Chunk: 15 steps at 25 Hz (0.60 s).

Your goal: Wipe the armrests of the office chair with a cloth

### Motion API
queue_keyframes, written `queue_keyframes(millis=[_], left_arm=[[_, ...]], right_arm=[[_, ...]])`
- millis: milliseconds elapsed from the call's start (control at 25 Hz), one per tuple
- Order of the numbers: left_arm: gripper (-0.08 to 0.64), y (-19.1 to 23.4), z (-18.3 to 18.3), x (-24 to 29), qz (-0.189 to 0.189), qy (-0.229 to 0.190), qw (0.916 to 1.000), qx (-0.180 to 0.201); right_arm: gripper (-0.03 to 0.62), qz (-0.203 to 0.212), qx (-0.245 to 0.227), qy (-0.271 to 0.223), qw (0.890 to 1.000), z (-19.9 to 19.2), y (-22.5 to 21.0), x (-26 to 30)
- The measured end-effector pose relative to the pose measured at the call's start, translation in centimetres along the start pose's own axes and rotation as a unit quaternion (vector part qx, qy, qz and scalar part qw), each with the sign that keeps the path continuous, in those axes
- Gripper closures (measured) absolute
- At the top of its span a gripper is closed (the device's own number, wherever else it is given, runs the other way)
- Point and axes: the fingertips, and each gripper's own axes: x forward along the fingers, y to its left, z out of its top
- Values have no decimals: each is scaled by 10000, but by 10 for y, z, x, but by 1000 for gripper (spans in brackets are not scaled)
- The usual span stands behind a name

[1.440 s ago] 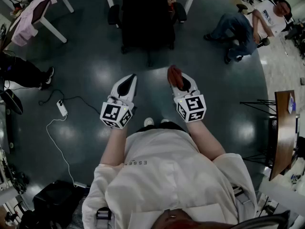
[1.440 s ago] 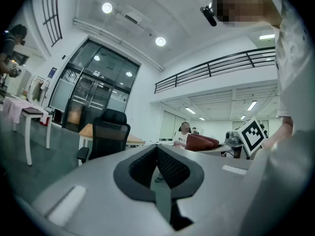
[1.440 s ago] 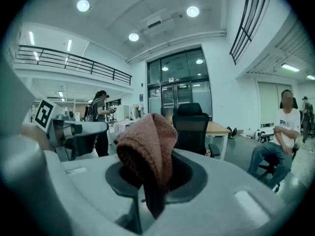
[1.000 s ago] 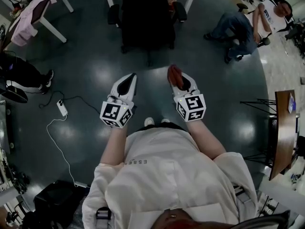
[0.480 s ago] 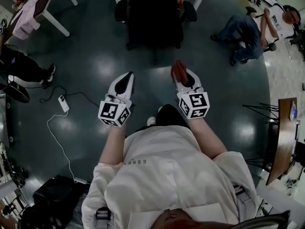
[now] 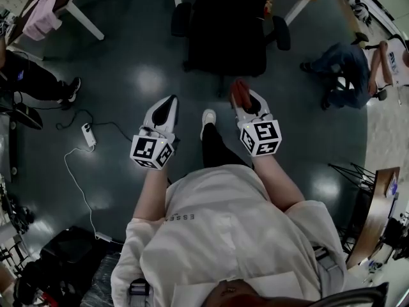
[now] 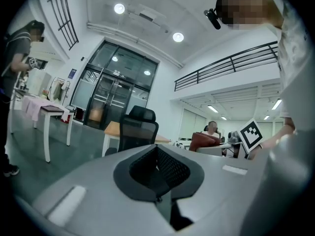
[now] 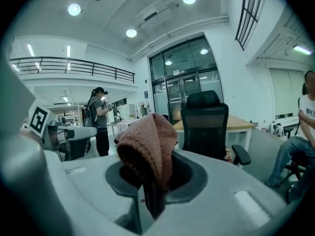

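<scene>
Right gripper [image 6: 246, 101] is clamped on the reddish-brown cloth [image 8: 147, 139], which bunches up out of its jaws, while the left gripper [image 6: 166, 110] has its jaws together on nothing. Over the last second the office chair [image 6: 227, 24] has grown larger at the top centre of the head view and a shoe [image 6: 208, 116] has come forward between the grippers, so the person appears to be walking up. The armrests [image 6: 281, 32] remain apart from the cloth, so wiping has likely not begun.

You stand on a dark, glossy floor [image 6: 307, 126]. A white table [image 7: 53, 111] sits left, with tall glass doors [image 7: 113, 97] ahead under round ceiling lights [image 7: 178, 37].
</scene>
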Motion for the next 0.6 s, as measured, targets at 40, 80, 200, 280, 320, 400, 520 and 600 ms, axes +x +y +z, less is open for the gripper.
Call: queue_keyframes(millis=[40,80,200,280,320,400,520,600], left_arm=[[552,11,4,10,57,7,10000,-9],[552,23,8,21,103,21,9999,-7],[552,58,15,60,178,138,9997,5],[552,81,18,87,224,224,9995,-27],[552,91,20,100,259,250,9993,-59],[552,110,26,123,334,266,9990,-126],[552,135,31,157,424,304,9985,-166],[552,155,30,177,441,376,9981,-189]], right_arm=[[523,47,-11,23,10000,6,-4,15],[523,90,-20,49,9999,12,-8,31],[523,226,-68,123,9996,28,-23,82],[523,327,-102,203,9992,35,-33,117],[523,375,-105,269,9989,38,-38,133],[523,450,-105,418,9981,43,-49,163],[523,488,-126,521,9974,56,-68,206],[523,467,-117,574,9972,61,-76,236]])
